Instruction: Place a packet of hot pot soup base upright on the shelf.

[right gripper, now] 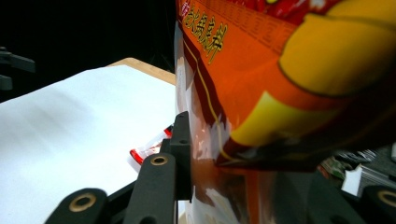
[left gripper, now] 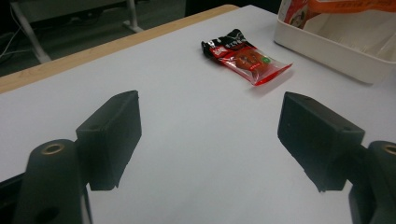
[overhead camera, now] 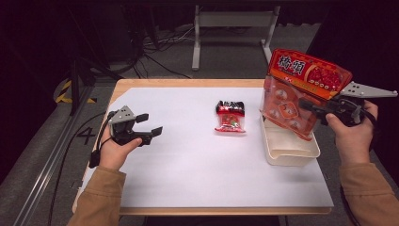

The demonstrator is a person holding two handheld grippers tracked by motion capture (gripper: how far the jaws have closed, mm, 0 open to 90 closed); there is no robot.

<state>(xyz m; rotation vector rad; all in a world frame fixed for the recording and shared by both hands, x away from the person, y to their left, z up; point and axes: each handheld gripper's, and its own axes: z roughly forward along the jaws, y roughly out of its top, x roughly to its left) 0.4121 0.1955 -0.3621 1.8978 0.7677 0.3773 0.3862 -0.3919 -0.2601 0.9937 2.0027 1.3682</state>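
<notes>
My right gripper [overhead camera: 306, 106] is shut on a large orange-red snack bag [overhead camera: 301, 89], which hangs upright over the white bin [overhead camera: 289, 155] at the table's right side. In the right gripper view the snack bag [right gripper: 280, 93] sits pressed between the black jaws. A small red and black packet [overhead camera: 230, 116] lies flat on the white sheet near the table's middle, and the packet [left gripper: 247, 57] lies ahead of my left gripper. My left gripper [overhead camera: 149, 125] rests at the table's left, open, nothing between its fingers [left gripper: 112, 135].
The white sheet [overhead camera: 188, 160] covers most of the wooden table [overhead camera: 188, 83]. The bin [left gripper: 327, 46] stands at the sheet's right edge. Beyond the table a metal desk frame [overhead camera: 230, 28] and cables lie on the dark floor.
</notes>
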